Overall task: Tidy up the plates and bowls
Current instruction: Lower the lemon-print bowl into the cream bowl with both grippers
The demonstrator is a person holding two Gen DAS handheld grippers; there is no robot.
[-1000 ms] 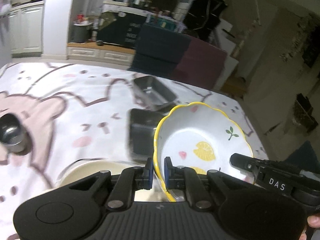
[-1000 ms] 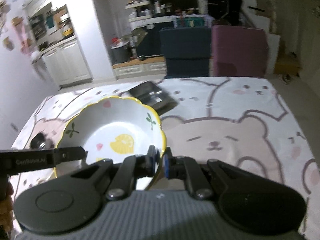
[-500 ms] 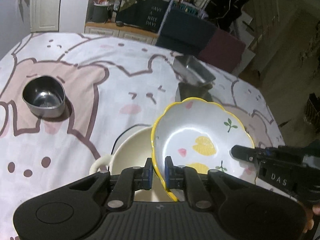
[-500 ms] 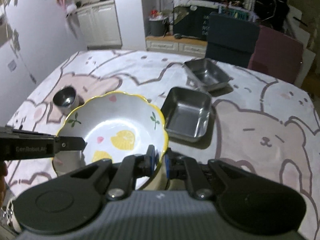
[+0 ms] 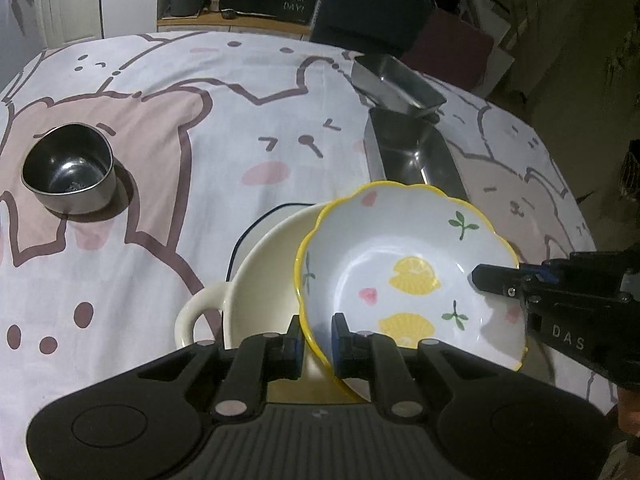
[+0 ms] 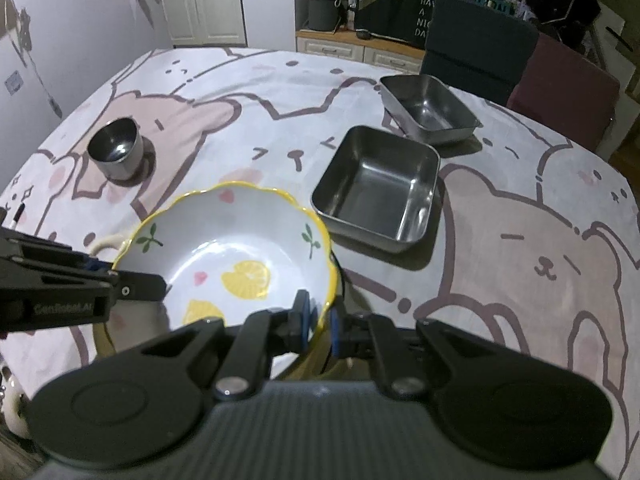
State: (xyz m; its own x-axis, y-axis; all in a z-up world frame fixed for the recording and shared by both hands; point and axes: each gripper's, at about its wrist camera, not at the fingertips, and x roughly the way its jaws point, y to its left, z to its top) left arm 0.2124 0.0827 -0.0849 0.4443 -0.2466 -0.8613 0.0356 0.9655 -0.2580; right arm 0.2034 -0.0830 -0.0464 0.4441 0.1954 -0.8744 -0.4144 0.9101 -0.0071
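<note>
Your left gripper (image 5: 316, 340) and right gripper (image 6: 318, 320) both pinch the lemon-print bowl (image 5: 404, 280) by opposite rims. It's lower than a second ago, now over the cream handled pot (image 5: 256, 280), maybe touching it.

R gripper (image 6: 318, 326) pinches near rim of lemon bowl (image 6: 228, 256); L gripper (image 6: 140, 286) grips opp. rim. Bowl sits over cream dish (image 6: 105, 245) on bear cloth (image 6: 520, 240). Beyond: two steel trays (image 6: 378, 188), steel cup (image 6: 116, 150).
</note>
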